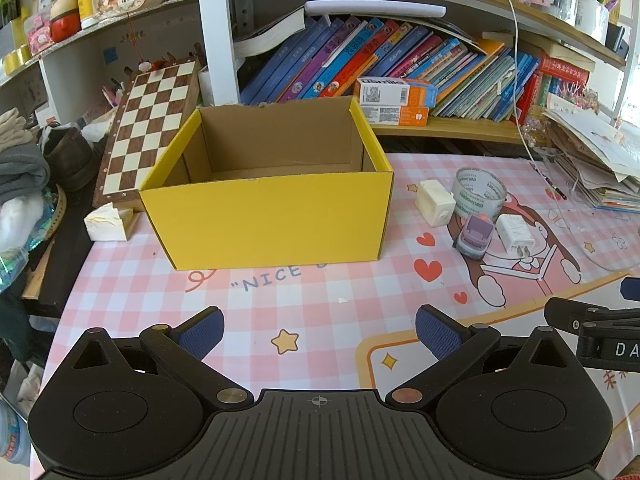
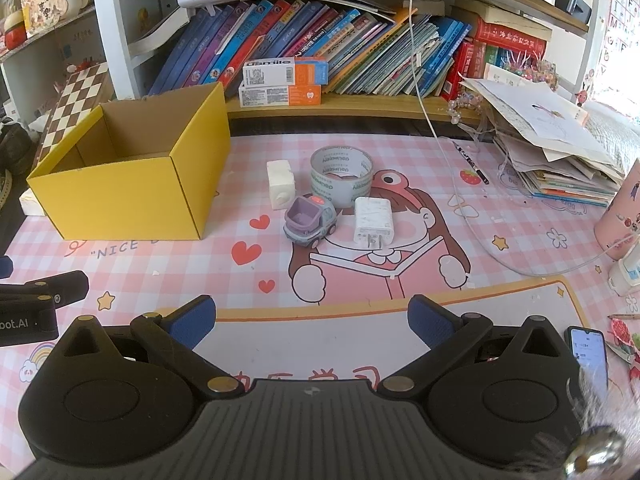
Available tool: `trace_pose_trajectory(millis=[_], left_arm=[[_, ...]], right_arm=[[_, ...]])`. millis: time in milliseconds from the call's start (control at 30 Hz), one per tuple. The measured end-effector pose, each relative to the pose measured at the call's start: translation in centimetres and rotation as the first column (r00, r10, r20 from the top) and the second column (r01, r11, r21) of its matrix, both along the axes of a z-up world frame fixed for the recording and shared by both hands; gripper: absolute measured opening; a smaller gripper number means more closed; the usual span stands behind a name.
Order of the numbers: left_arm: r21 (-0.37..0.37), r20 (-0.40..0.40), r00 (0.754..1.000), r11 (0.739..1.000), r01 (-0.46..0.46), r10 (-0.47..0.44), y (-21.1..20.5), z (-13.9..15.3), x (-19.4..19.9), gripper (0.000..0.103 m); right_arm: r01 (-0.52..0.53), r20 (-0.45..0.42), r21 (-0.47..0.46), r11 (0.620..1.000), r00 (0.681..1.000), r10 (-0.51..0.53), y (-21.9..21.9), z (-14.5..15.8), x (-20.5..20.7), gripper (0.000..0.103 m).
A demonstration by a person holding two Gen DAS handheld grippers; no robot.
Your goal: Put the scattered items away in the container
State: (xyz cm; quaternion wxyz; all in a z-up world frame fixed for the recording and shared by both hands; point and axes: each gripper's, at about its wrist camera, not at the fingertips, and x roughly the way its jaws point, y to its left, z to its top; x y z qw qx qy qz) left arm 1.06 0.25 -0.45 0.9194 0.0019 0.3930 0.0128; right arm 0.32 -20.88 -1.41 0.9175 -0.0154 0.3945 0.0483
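Observation:
An open yellow cardboard box (image 1: 264, 220) (image 2: 120, 196) stands on the pink checked mat, empty inside. To its right lie a white block (image 1: 435, 202) (image 2: 281, 185), a roll of clear tape (image 1: 479, 194) (image 2: 341, 176), a purple-grey toy truck (image 1: 474, 236) (image 2: 310, 220) and a white charger plug (image 1: 515, 234) (image 2: 373, 222). My left gripper (image 1: 319, 334) is open and empty, near the mat's front edge facing the box. My right gripper (image 2: 311, 322) is open and empty, well short of the toy truck and charger.
A chessboard (image 1: 150, 132) leans behind the box on the left. A bookshelf (image 2: 340, 52) runs along the back. A paper stack (image 2: 560, 160), a white cable (image 2: 480, 240), a pink cup (image 2: 620, 220) and a phone (image 2: 588, 354) are on the right.

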Motion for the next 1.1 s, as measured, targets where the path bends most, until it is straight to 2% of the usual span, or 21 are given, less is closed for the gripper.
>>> trace_pose_trajectory(millis=[1100], left_arm=[[0.006, -0.01, 1.0, 1.0, 0.002, -0.002, 0.2, -0.2, 0.37, 0.103]], right_arm=[[-0.007, -0.017, -0.004, 1.0, 1.0, 0.007, 0.07, -0.29, 0.35, 0.103]])
